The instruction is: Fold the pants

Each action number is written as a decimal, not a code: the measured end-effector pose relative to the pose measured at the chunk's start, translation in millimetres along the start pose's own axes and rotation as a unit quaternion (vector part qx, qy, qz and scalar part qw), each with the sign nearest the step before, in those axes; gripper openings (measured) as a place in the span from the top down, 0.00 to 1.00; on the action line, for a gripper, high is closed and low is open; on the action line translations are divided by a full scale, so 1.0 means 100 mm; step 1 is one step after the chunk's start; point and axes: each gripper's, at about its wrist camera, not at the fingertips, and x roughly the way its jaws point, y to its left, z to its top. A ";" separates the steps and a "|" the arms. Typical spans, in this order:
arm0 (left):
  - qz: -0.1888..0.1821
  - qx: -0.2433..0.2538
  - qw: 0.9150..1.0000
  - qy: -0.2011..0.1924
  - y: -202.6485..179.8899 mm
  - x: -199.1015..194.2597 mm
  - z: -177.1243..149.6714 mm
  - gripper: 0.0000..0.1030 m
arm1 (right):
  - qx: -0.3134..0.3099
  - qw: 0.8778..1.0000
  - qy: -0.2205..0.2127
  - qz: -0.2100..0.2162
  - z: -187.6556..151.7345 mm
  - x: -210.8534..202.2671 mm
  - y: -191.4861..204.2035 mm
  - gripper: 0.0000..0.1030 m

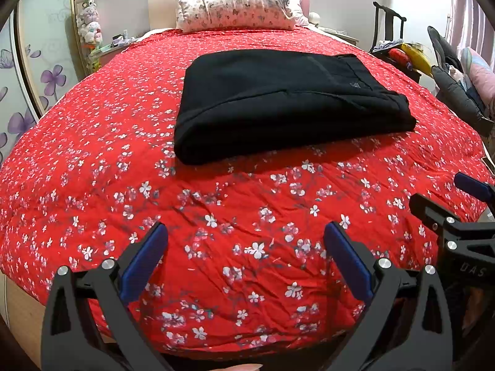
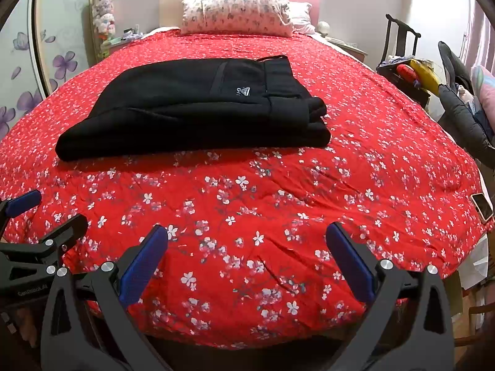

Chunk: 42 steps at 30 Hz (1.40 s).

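Black pants (image 1: 287, 105) lie folded in a flat rectangular stack in the middle of the red flowered bedspread (image 1: 247, 216). They also show in the right wrist view (image 2: 198, 108), waistband and small logo toward the right. My left gripper (image 1: 246, 235) is open and empty, held above the near end of the bed, well short of the pants. My right gripper (image 2: 247, 236) is open and empty too, beside the left one. Each gripper shows at the edge of the other's view, the right one (image 1: 445, 198) and the left one (image 2: 46, 210).
A flowered pillow (image 1: 235, 9) lies at the headboard. A chair with clutter (image 1: 399, 52) and a dark jacket (image 1: 458, 92) stand to the right of the bed. A phone (image 2: 482, 206) lies at the bed's right edge. Plush toys (image 1: 89, 21) stand far left.
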 end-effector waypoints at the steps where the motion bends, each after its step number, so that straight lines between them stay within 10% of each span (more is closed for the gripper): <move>1: 0.000 0.000 1.000 0.000 0.00 0.00 0.00 0.02 | 0.000 1.000 0.000 0.000 0.00 0.00 0.00 0.01; 42: 0.001 0.003 1.000 0.001 0.00 0.02 -0.03 0.02 | -0.001 1.000 0.001 0.001 0.01 0.00 -0.02 0.01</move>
